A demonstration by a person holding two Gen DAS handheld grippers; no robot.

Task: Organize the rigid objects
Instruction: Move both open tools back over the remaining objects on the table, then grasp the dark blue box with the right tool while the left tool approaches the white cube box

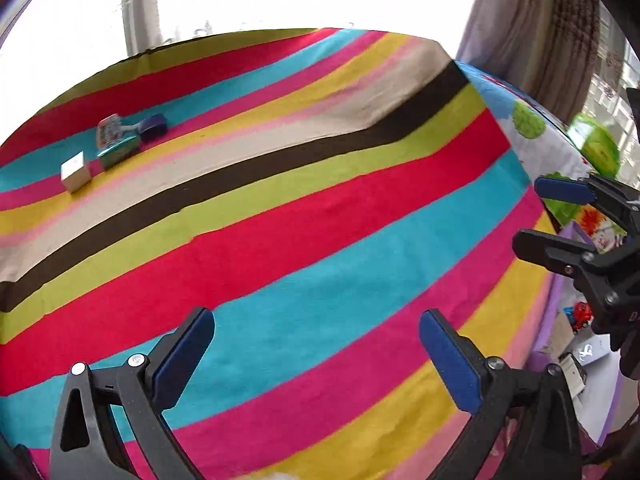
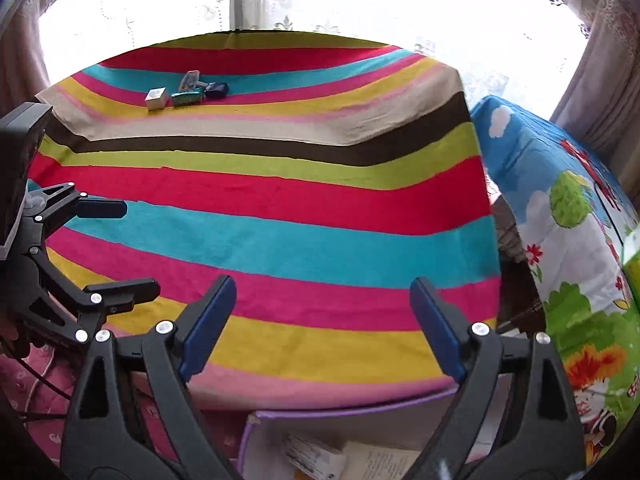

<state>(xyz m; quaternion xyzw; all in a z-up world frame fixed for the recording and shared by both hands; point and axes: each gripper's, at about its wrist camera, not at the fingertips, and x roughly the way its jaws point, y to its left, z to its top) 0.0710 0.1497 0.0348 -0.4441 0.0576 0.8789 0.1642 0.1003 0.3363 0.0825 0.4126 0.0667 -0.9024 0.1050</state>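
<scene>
A small white box, a teal packet and a dark blue object lie together at the far left of the striped cloth. They also show in the right wrist view: white box, teal packet, dark blue object. My left gripper is open and empty over the near stripes. My right gripper is open and empty over the near edge; it shows at the right in the left wrist view. The left gripper shows at the left in the right wrist view.
A purple-rimmed bin with papers and boxes sits below the near edge; a toy car lies in it. A cartoon-print cover drapes something at the right. A bright window and curtains stand behind.
</scene>
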